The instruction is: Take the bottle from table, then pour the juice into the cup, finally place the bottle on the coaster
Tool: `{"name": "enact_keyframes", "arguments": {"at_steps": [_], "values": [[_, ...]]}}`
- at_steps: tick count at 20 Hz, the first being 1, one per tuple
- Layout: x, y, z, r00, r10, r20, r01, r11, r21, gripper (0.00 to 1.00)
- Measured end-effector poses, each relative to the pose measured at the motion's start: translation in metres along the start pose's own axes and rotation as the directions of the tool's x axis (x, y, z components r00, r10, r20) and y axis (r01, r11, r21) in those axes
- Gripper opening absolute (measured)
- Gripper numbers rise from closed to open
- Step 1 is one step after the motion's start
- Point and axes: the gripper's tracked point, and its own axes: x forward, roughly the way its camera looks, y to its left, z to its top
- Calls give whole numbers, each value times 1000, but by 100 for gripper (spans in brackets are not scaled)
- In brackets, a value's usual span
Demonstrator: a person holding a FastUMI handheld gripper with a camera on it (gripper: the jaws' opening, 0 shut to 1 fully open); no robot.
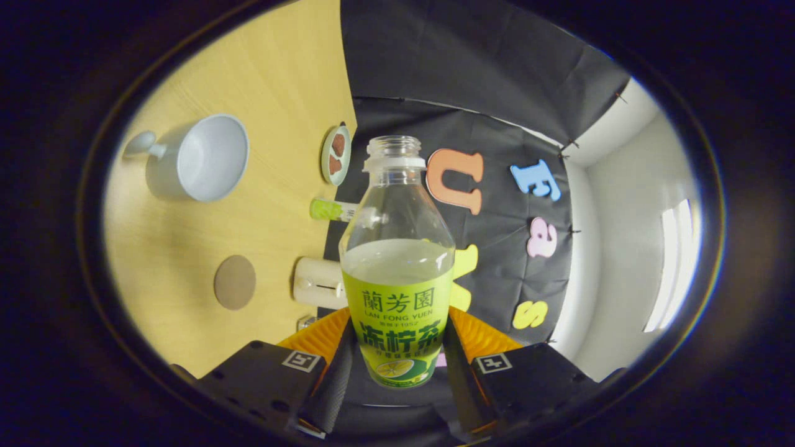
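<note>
Green-labelled bottle [397, 273] sits uncapped between the fingers [335, 366], both pinching it.

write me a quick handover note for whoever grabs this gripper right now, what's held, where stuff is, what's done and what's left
Gripper: shut on the bottle, fingers pressing its label from both sides. The view is rolled sideways, so the table stands like a wall to one side.
Bottle: uncapped, lifted off the table, juice about halfway up.
Cup: white, on the table, looks empty.
Coaster: round, brown, bare, on the table nearer the fingers than the cup.
Done: bottle taken.
Left: pour into the cup, then set the bottle on the coaster.
</note>
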Motion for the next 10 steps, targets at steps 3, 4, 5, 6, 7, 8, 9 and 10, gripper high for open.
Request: {"name": "enact_keyframes", "arguments": {"at_steps": [3,4,5,6,7,8,9,10], "values": [[-4,19,-4,998,55,-9,-53,991,121,76],[-4,25,-6,996,83,-18,-78,980,184,76],[-3,29,-7,994,110,-25,-100,962,254,76],[-4,35,-8,989,144,-22,-129,934,334,76],[-5,43,-7,983,185,-17,-160,892,423,76],[-8,51,-4,973,230,6,-200,831,518,76],[-11,59,1,961,273,33,-237,761,604,76],[-15,62,6,950,305,67,-269,689,673,76]]}}
